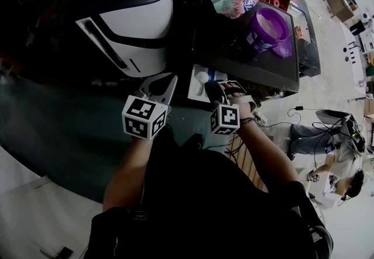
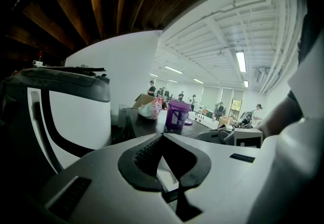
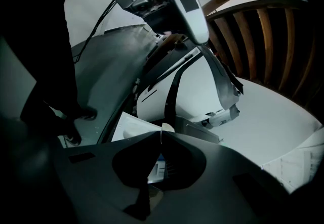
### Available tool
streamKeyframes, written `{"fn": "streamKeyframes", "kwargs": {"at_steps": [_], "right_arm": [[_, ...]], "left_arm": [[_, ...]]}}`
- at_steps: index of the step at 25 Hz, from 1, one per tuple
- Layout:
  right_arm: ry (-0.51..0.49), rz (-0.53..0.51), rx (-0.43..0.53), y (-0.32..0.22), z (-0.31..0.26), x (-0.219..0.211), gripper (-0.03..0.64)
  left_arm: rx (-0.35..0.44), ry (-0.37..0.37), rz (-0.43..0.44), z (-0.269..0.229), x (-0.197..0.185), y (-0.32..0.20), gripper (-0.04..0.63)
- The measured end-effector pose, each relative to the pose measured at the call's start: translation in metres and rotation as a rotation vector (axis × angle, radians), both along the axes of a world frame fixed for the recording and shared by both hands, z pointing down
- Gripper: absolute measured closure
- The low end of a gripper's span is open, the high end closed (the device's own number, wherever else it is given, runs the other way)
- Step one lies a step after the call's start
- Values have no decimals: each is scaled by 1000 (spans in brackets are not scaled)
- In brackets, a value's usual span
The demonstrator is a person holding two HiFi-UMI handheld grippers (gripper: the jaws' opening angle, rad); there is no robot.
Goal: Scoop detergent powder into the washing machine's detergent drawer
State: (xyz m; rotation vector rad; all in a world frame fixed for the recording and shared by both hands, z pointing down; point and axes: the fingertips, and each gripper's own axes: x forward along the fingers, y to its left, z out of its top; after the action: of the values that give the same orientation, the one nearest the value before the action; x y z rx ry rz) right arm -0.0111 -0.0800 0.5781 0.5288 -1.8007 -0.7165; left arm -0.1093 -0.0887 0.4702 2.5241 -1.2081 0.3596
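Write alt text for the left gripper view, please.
The left gripper fills the foreground, jaws shut and empty. A white washing machine stands at left; beyond, a purple tub and a bag sit on a dark table.

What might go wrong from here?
The right tongs pinch what looks like a thin pale scoop at their very tips; it may twist and spill powder beside the drawer. The purple tub stands open on the table; a bump from an arm would likely scatter detergent.
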Motion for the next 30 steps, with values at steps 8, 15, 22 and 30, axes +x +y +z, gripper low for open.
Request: {"fn": "streamKeyframes", "kwargs": {"at_steps": [8, 15, 22, 30], "right_arm": [[32, -20, -12, 1, 9, -3, 598], [45, -11, -30, 6, 25, -6, 598], [46, -11, -52, 10, 33, -4, 598], [-163, 142, -149, -6, 14, -2, 598]], "left_arm": [[-1, -3, -5, 0, -3, -1, 588], [0, -6, -10, -1, -7, 0, 588], [-5, -8, -10, 1, -6, 2, 588], [-11, -3, -12, 5, -9, 1, 588]]}}
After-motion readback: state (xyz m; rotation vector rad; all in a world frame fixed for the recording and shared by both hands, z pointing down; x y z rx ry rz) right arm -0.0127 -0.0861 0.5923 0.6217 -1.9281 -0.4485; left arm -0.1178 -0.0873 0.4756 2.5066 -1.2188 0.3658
